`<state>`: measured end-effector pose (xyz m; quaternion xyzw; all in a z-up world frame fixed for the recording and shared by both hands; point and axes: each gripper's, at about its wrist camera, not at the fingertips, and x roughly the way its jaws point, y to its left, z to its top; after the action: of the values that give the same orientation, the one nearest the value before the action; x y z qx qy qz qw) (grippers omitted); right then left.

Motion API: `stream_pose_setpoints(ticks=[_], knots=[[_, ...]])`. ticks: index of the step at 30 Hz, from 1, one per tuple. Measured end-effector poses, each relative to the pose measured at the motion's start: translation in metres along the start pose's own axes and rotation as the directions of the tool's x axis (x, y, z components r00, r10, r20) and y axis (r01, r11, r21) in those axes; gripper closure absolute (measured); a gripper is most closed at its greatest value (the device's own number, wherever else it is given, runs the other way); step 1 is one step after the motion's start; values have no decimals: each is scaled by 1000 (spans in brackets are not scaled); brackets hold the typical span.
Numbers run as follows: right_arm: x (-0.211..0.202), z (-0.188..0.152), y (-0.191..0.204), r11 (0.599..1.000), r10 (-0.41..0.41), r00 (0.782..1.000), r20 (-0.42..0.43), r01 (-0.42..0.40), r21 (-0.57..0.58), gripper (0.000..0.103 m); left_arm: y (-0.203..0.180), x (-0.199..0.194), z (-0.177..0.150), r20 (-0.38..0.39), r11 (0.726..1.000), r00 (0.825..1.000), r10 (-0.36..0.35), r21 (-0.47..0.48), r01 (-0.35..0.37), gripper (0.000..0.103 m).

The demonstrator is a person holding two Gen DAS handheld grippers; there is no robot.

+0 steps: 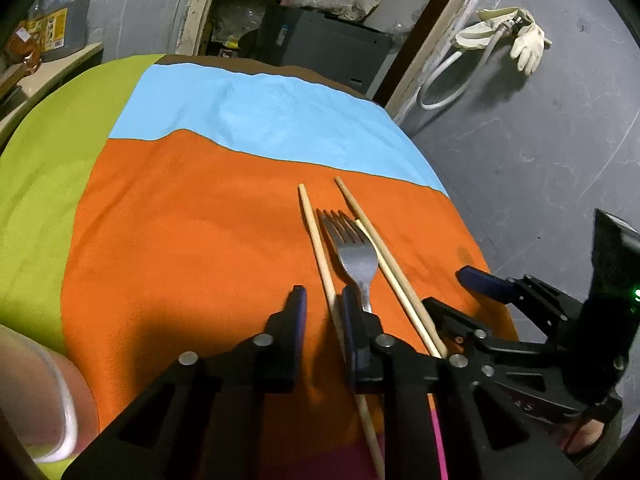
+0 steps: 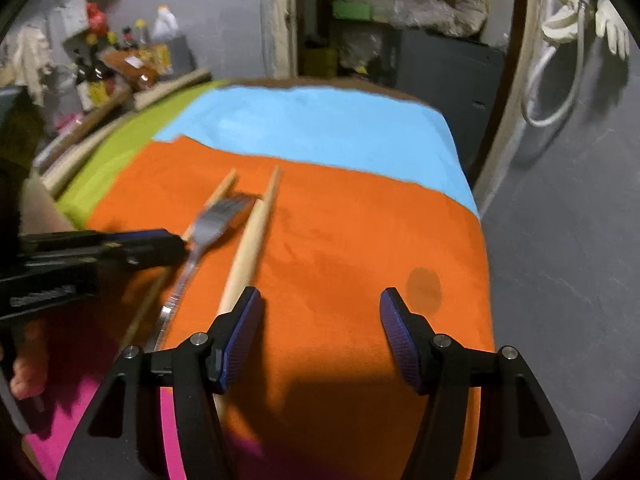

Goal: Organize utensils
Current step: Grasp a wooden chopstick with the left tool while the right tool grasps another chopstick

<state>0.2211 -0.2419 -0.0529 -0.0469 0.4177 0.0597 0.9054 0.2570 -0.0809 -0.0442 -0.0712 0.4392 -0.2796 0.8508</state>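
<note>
A metal fork (image 1: 356, 256) (image 2: 216, 216) lies on the orange cloth (image 1: 180, 240) (image 2: 340, 220), tines pointing away. One wooden chopstick (image 1: 316, 240) lies just left of it. Two more chopsticks (image 1: 384, 264) (image 2: 250, 248) lie side by side on its right. My left gripper (image 1: 323, 306) (image 2: 172, 242) has the left chopstick between its narrow jaws. The stick rests against the right pad, with a gap to the left pad. My right gripper (image 2: 320, 308) (image 1: 452, 292) stands wide open over bare cloth. Its left finger (image 2: 244, 320) covers the near end of the pale chopstick.
Blue cloth (image 1: 260, 112) lies beyond the orange one, green cloth (image 1: 44, 168) to the left and pink cloth (image 2: 80, 420) at the near edge. The table ends at the right above a grey floor (image 1: 540, 160). Bottles (image 2: 132, 52) crowd a shelf at the far left. A person's arm with a bangle (image 1: 60, 400) is near left.
</note>
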Motion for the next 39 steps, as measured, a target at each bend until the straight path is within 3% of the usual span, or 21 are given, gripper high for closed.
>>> stream_pose_setpoints(ticks=[4,10,18,29,31,33,35,39], knots=[[-3,-1,2,1000,-4,1000,14,4,-9,44,1,-2,-3,-5,1000,1000,0,6,0,93],[-20,-3,11,999,-19,994,108,24,-47,44,-3,-1,-5,-6,1000,1000,12,25,-11,93],[-8,0,30,992,-24,998,57,31,-123,44,-1,0,-5,-9,1000,1000,1,17,-1,93],[-3,1,24,995,-37,999,36,41,-89,45,-3,0,-6,-6,1000,1000,2,19,-2,93],[-1,2,20,998,-16,1000,25,17,-67,48,-3,0,-6,-6,1000,1000,1,18,-1,93],[0,3,13,999,2,1000,16,-2,-36,63,-3,0,-6,-7,1000,1000,0,18,0,93],[8,4,4,1000,28,999,-25,-28,4,65,-3,0,-6,-7,1000,1000,0,19,0,93],[6,6,3,1000,30,999,-27,-30,1,73,-3,0,-5,-8,1000,1000,-2,20,2,93]])
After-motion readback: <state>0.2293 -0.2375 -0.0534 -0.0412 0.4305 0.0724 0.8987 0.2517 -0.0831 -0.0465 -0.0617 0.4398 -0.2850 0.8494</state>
